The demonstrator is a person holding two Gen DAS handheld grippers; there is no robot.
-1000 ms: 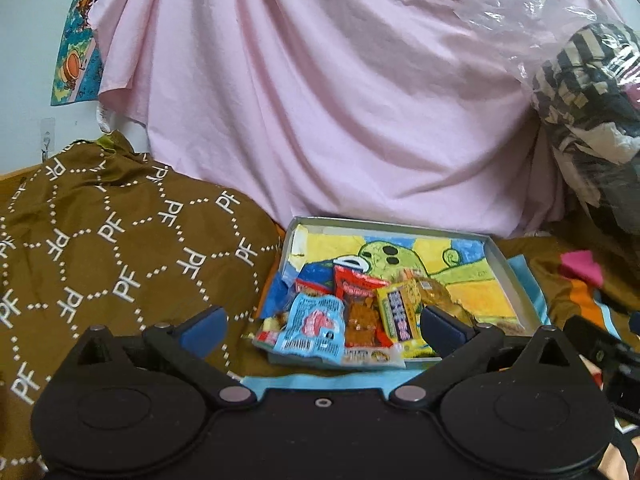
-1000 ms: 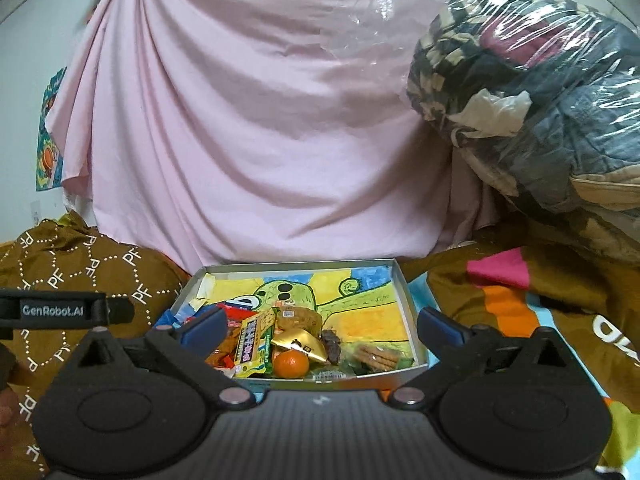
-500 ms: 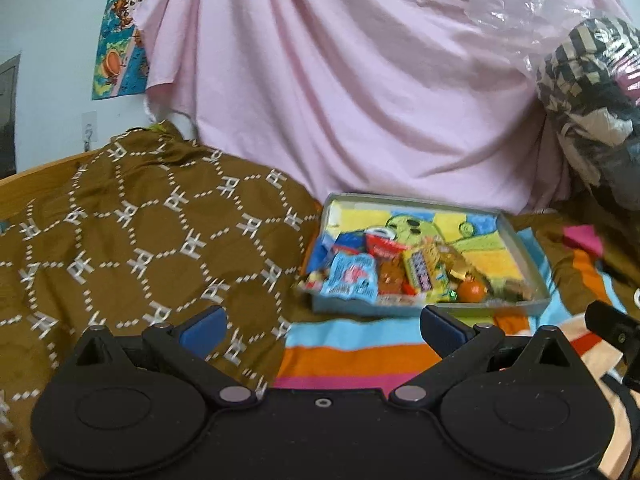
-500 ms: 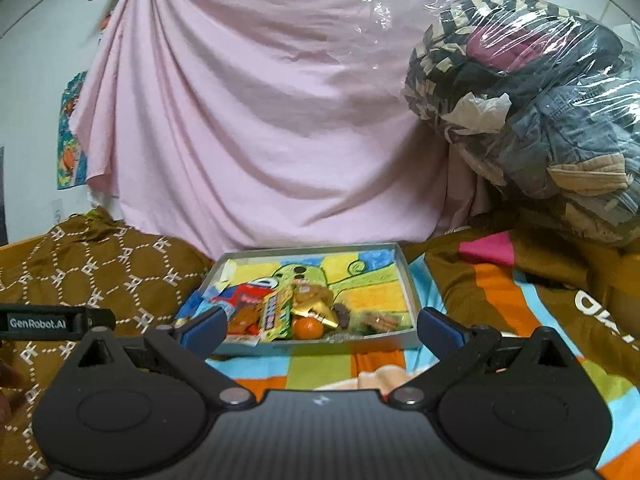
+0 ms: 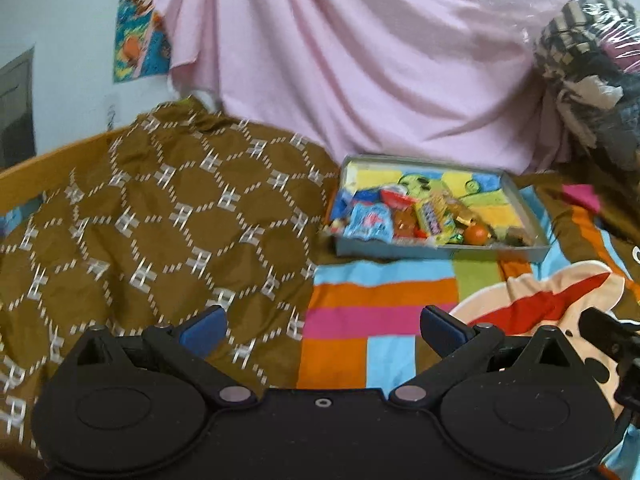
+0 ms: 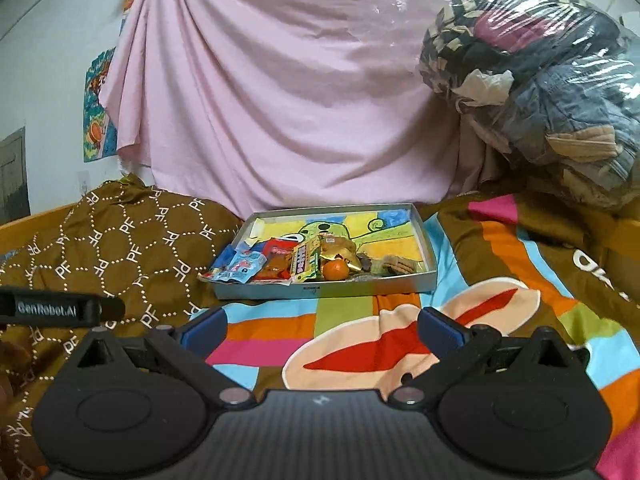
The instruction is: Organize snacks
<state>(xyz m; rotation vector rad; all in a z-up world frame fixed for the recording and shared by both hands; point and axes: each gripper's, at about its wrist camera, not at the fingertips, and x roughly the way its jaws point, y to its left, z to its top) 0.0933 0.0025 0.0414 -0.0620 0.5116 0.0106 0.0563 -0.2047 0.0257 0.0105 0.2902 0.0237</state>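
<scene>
Both tools hung with nothing between their tips. The left gripper [image 5: 323, 330] had its blue-padded fingers spread wide apart, and the right gripper [image 6: 320, 330] was parted just as wide; each body was matte black plastic with round pivot discs.

Ahead of both, well beyond the fingertips, sat the tray [image 6: 424, 236], a shallow rectangular box with thin grey walls and a bright cartoon print across its floor. From the left tool it lay ahead and to the right [image 5: 532, 216]. The snacks [image 6: 298, 264] were heaped along its near edge: glossy crinkled wrappers, among them a pale blue packet [image 6: 242, 266] overhanging the left corner, a yellow-green packet [image 6: 306, 264] with print too small to read, and a small round orange fruit [image 6: 335, 270] beside it.

Under the tools lay a soft striped blanket [image 6: 352, 312] in orange, pink, blue and green bands. To the left bunched a brown quilt [image 6: 132, 240] patterned with dotted white hexagons and repeated "PF" letters. A black bar [image 6: 60, 306] left of the right tool read "GenRobot.AI". A draped pink sheet [image 6: 280, 100] hung behind, and to the right rose a clear plastic bag [image 6: 540, 80] stuffed with clothes.
</scene>
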